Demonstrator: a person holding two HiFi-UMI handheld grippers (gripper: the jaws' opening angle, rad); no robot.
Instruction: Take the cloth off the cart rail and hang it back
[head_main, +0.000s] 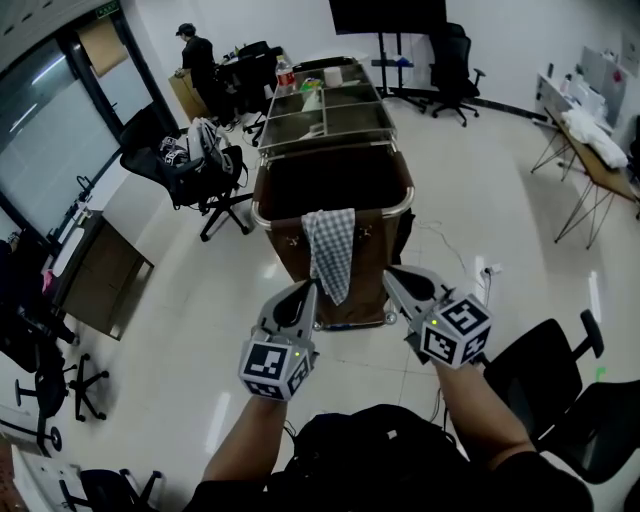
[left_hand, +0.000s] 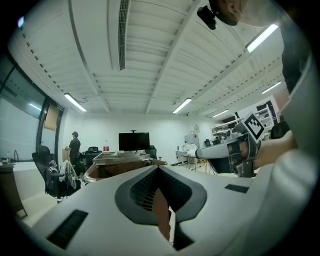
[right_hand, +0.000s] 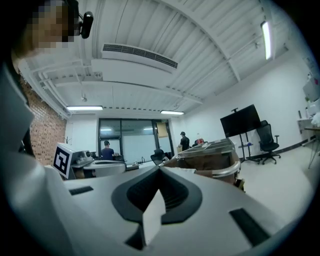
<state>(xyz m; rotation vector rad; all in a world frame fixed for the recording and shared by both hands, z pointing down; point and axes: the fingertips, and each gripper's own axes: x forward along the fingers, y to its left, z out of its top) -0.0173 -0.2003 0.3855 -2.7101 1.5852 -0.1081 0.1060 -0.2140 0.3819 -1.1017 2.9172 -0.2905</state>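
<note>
Your left gripper (head_main: 313, 289) is closed on nothing, just beside the cloth (head_main: 331, 252). Your right gripper (head_main: 389, 273) is closed too, also empty. The cloth hangs over the cart rail (head_main: 275, 222).

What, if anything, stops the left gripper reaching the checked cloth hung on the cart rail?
Probably nothing, so yes: the left gripper sits just beside the cloth with no object between, though its fingers are shut.
</note>
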